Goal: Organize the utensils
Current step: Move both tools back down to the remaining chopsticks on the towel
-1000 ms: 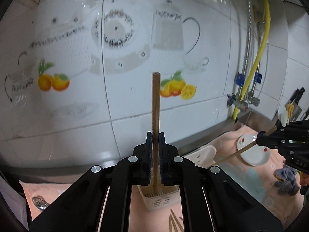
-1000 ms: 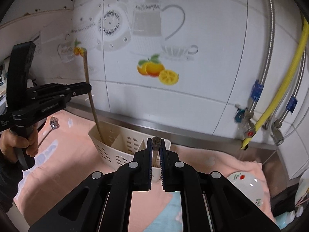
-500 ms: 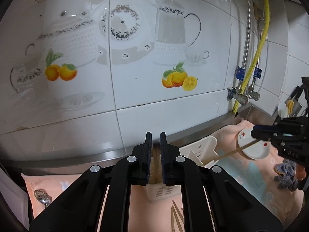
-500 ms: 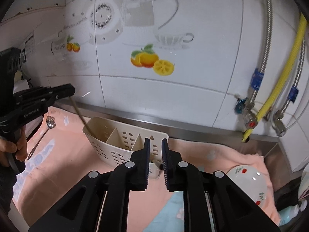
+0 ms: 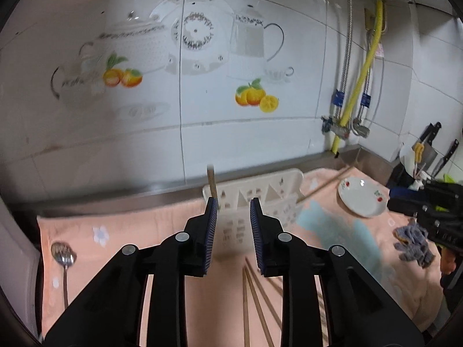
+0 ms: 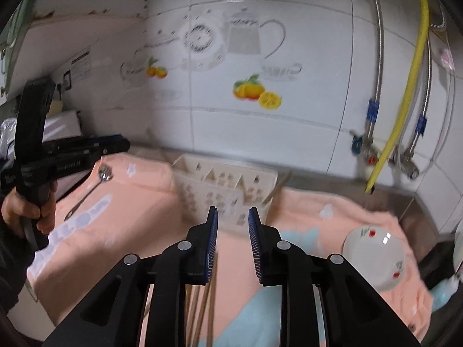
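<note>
2 wrist views, shared utensil caddy (image 5: 254, 199)

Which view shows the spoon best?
Left wrist view: the spoon lies near the lower left on the peach towel, bowl sharp, handle running down. Right wrist view shows it smaller and blurrier, just past the left hand-held gripper.

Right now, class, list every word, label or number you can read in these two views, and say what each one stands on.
"DAS", cut off: side of the right tool.
Blurred, unreadable: white lettering on the left tool; script on the teapot decal; print on the wall sticker; large pale-blue letters on the towel.
Both tools' jaws are opening, with nothing between them.
</note>
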Demonstrator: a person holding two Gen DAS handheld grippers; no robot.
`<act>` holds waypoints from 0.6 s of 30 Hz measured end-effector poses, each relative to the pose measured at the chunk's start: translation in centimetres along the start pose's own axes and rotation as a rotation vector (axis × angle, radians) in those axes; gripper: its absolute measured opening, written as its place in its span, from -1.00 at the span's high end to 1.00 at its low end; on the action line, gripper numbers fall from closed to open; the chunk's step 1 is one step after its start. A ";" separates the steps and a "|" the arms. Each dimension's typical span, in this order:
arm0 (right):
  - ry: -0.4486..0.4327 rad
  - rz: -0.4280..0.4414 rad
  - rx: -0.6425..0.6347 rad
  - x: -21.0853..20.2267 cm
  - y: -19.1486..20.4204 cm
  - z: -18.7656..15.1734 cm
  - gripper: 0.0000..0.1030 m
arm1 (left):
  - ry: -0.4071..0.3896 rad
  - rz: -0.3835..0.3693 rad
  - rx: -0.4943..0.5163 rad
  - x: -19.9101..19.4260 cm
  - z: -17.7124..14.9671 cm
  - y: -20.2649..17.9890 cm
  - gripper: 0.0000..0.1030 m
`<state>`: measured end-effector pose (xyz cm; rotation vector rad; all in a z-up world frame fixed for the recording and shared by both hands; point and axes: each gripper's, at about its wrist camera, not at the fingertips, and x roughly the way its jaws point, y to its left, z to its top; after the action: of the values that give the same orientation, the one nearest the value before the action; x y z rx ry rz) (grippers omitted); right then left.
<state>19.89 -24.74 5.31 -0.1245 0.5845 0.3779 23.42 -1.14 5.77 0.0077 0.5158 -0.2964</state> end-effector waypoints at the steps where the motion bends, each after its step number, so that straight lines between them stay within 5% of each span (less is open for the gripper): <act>1: 0.010 -0.001 -0.001 0.0 0.4 -1.1 0.58 | 0.006 -0.004 -0.003 -0.3 -0.8 0.0 0.53; 10: 0.088 -0.014 0.006 0.6 2.9 -8.9 0.58 | 0.075 0.009 0.009 -1.8 -7.2 -0.3 0.30; 18: 0.129 -0.034 0.028 1.0 3.8 -12.9 0.58 | 0.183 0.002 -0.012 -1.4 -13.0 -0.1 0.29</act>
<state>12.56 -23.73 -6.03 -0.1322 0.7135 0.3304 15.98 0.22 -4.84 0.0239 0.6989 -0.2924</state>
